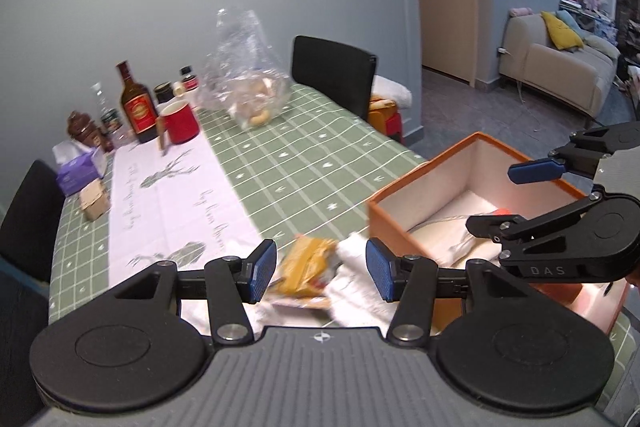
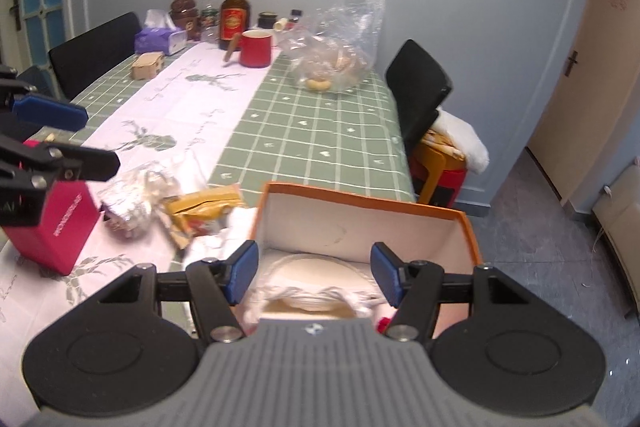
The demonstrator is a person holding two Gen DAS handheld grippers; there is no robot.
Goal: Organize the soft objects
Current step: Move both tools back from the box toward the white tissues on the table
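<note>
1. Left gripper (image 1: 321, 270): jaws apart, nothing between the blue pads; hangs over the yellow snack bag (image 1: 306, 264) and white cloth (image 1: 356, 273) on the table.
2. Right gripper (image 2: 314, 273): jaws apart too, empty, above the orange box (image 2: 404, 205).
3. Orange box: orange outside, white inside, open top, sits at the near right corner of the table (image 2: 320, 139), w/ the white cloth touching its left side.
4. Inside box: pale round flat cushion-like thing (image 2: 316, 273) w/ crumpled white plastic or cloth over its near edge; small red bit at the near right, can't tell what.
5. Snack bag: yellow, crinkled, lying flat, left of box. Foil-ish clear wrapper bundle (image 2: 134, 203) just left of it; pink box (image 2: 54, 227) upright further left.
6. Far end of table: red mug (image 2: 256, 47), brown bottle (image 2: 234, 15), clear plastic bag w/ bread-like stuff (image 2: 340, 43), purple tissue box (image 2: 158, 41).
7. Green checked tablecloth w/ white runner down the middle.
</note>
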